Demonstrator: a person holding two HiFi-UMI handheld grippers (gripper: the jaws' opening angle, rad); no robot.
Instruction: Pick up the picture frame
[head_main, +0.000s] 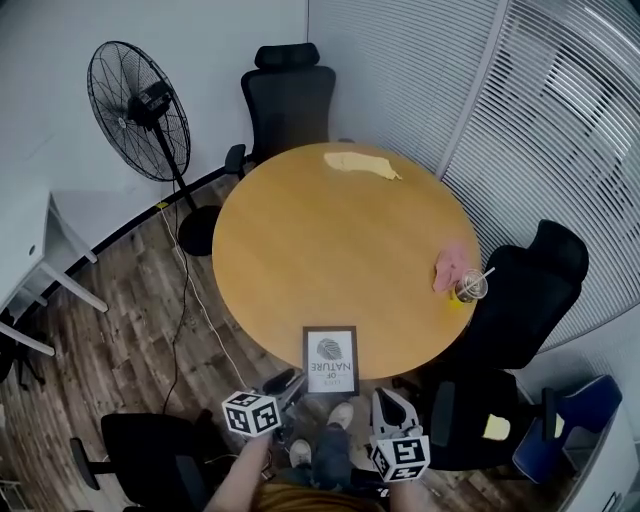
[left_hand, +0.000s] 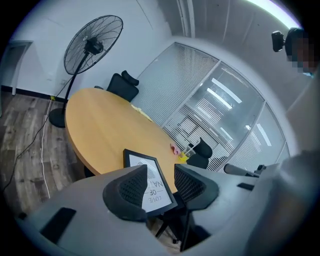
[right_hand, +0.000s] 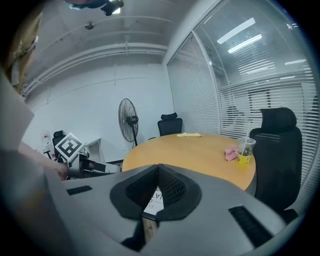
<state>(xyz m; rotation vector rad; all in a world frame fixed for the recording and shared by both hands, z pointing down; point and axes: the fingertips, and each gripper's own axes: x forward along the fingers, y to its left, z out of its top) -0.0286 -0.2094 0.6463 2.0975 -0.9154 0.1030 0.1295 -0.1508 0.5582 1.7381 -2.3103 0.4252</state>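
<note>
The picture frame (head_main: 330, 360), black-edged with a white print, lies flat at the near edge of the round wooden table (head_main: 300, 240). My left gripper (head_main: 290, 381) hovers just off the frame's near-left corner. In the left gripper view its jaws stand open (left_hand: 161, 184), and the frame (left_hand: 138, 160) shows through the gap, just beyond the pads. My right gripper (head_main: 386, 400) is off the table edge, to the right of the frame. Its jaws (right_hand: 157, 186) are shut with nothing in them, and a sliver of the frame (right_hand: 152, 200) shows below them.
A plastic cup with a yellow drink (head_main: 470, 288) and a pink cloth (head_main: 450, 265) sit at the table's right edge, a yellow cloth (head_main: 360, 163) at the far side. Black office chairs (head_main: 525, 290) ring the table. A standing fan (head_main: 140, 110) is at the left.
</note>
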